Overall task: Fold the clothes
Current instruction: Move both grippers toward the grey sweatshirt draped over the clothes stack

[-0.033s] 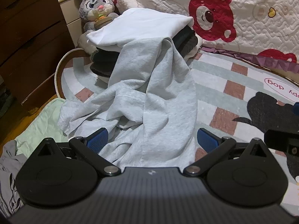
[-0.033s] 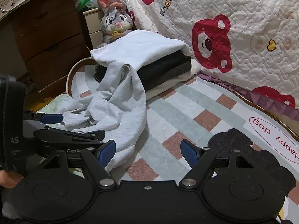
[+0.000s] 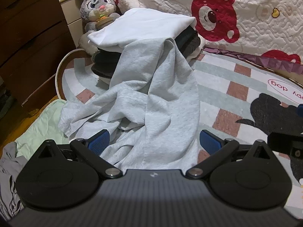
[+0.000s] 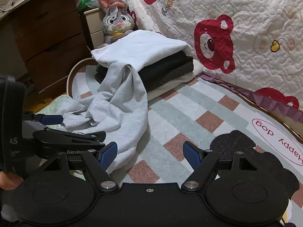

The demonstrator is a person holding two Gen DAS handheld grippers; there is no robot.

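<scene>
From your left wrist camera, your left gripper (image 3: 154,141) sits low over the rug (image 3: 223,94), its jaws spread wide with nothing pinched; the grey garment (image 3: 157,104) lies crumpled between and just ahead of the blue pads (image 3: 99,141). That garment drapes down off a stack of folded clothes (image 3: 144,28) topped in white, with a plush rabbit (image 3: 96,5) behind it and a bear-print quilt (image 3: 246,15) to the right. From your right wrist camera, your right gripper (image 4: 149,154) hovers over bare checked rug (image 4: 189,102), jaws spread and empty, its left pad (image 4: 108,154) touching the grey garment's (image 4: 125,109) edge. Your left gripper (image 4: 56,130) crosses the lower left, and a dark wooden dresser (image 4: 49,28) stands beyond.
</scene>
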